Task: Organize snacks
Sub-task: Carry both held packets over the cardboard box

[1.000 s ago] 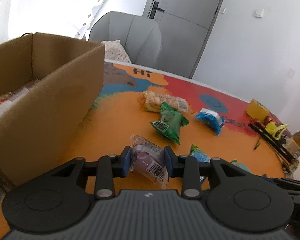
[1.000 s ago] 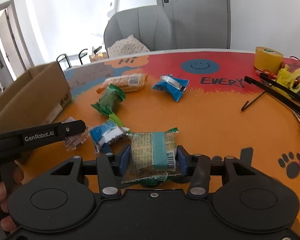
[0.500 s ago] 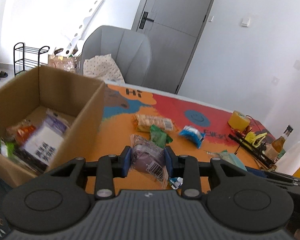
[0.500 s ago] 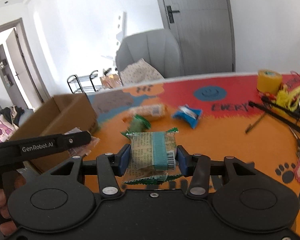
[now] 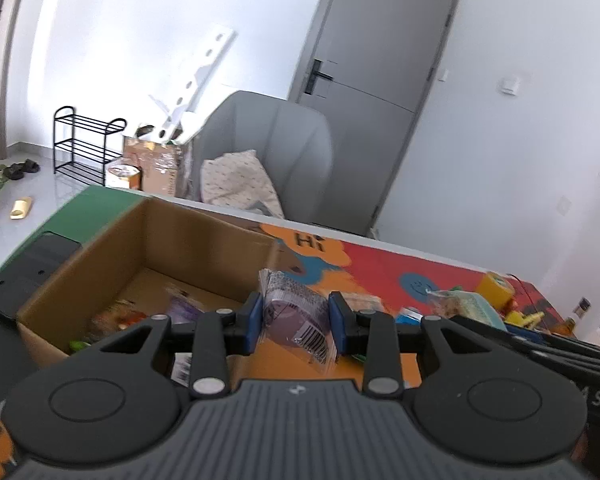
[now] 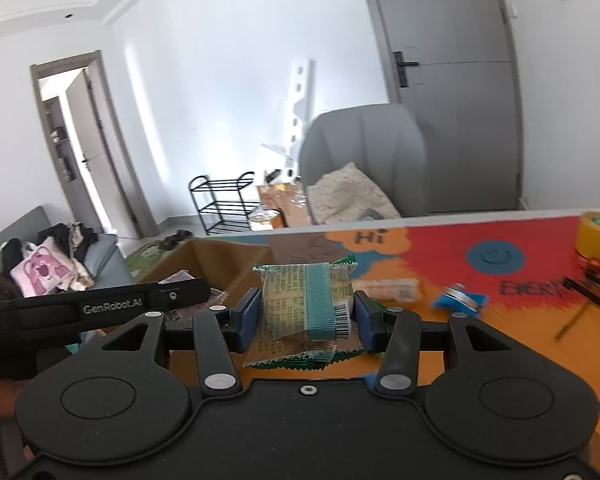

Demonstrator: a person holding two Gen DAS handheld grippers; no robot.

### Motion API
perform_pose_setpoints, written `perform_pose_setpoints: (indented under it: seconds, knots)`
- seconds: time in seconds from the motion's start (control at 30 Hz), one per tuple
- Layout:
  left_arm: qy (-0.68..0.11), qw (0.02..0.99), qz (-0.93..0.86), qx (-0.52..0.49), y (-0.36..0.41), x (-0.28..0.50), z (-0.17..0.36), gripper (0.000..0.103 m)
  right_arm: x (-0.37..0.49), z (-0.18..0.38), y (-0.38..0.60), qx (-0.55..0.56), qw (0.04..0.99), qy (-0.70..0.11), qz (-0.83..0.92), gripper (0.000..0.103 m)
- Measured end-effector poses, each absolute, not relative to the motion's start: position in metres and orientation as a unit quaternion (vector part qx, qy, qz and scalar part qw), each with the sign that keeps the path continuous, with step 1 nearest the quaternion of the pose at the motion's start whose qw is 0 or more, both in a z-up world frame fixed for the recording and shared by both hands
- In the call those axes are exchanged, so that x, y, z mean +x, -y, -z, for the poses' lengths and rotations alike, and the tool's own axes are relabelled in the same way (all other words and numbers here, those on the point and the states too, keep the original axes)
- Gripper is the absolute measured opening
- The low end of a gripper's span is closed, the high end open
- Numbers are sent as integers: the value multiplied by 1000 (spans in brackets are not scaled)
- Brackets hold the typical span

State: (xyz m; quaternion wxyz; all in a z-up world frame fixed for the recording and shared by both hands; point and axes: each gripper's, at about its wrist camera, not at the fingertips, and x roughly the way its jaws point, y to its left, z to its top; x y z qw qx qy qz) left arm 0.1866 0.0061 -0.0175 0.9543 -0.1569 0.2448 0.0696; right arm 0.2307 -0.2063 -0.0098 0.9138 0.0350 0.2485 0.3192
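My left gripper is shut on a purple snack packet in clear wrap with a barcode, held in the air near the right rim of an open cardboard box. The box holds several snacks. My right gripper is shut on a green and teal packet, raised above the orange tabletop. In the right wrist view the left gripper's arm crosses in front of the box. A blue packet and a long pale packet lie on the table.
A colourful mat covers the table. A yellow tape roll and black tools sit at the right. A grey chair with a cushion stands behind the table. A black flat object lies left of the box.
Both grippers have risen with their packets and tilted up, so the room shows more. The left one has moved toward the box, whose inside has come into view.
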Motion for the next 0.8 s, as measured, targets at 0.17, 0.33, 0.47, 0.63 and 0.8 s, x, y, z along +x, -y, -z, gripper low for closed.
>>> perform_pose_setpoints:
  seconds: [0.17, 0.33, 0.47, 0.63, 0.8]
  knots:
    - [-242, 952, -94, -160, -30, 187, 14, 34, 235, 5, 180, 36, 903, -249, -349, 46]
    - [-245, 949, -113, -165, -52, 189, 15, 34, 242, 2, 154, 35, 891, -255, -374, 46]
    - [-251, 946, -123, -166, -65, 192, 16, 34, 245, 1, 134, 26, 884, -260, -387, 46]
    - [-257, 943, -127, -169, -76, 196, 20, 34, 248, 2, 115, 22, 880, -268, -393, 46]
    - [-262, 941, -127, -171, -81, 198, 25, 34, 249, 5, 107, 21, 876, -274, -397, 47]
